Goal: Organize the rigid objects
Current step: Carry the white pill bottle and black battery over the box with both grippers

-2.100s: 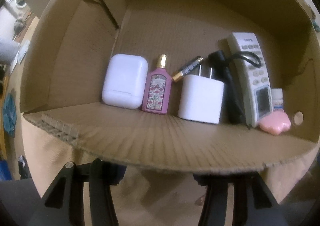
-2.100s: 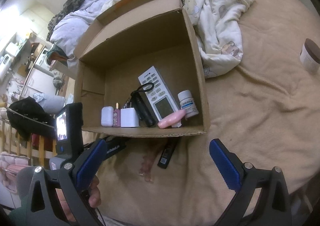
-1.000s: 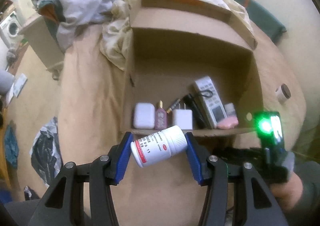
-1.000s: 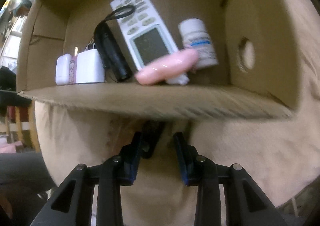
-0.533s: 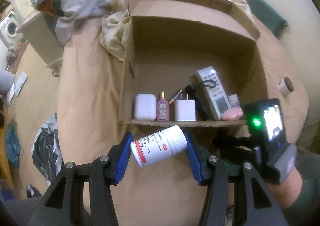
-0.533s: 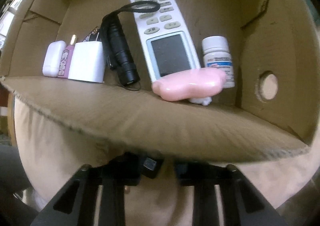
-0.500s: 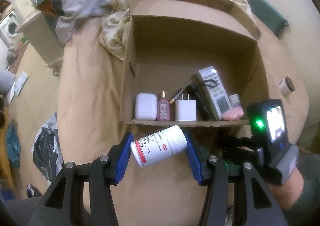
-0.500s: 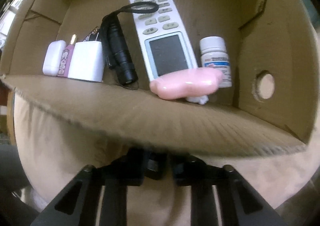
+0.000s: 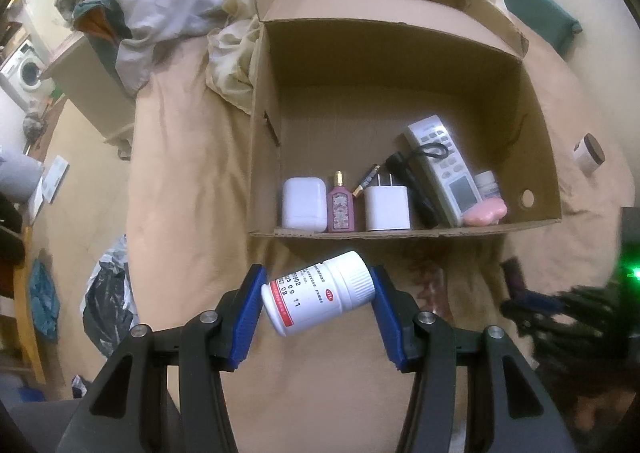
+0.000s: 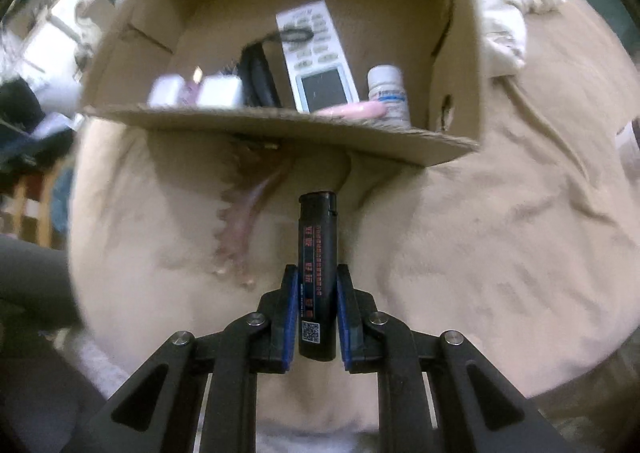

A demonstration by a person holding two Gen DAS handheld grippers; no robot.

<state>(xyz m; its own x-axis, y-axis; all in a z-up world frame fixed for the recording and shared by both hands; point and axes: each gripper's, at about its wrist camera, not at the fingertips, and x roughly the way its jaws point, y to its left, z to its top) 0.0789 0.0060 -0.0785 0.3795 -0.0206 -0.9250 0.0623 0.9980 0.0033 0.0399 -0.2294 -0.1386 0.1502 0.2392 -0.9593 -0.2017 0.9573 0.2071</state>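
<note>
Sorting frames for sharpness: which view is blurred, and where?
Right wrist: cardboard box and its contents motion-smeared, black lighter in the right claw crisp. Left wrist: mostly sharp, white pill bottle readable; right edge blurred.

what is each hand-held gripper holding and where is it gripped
Left hand-held gripper: white pill bottle, clamped end to end, base and cap. Right hand-held gripper: black lighter, pinched on its lower body.

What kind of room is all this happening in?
Most likely a bedroom in a home: the cardboard box sits on a bed with a tan blanket, rumpled bedding is piled behind it, and a washing machine shows at the far left.
</note>
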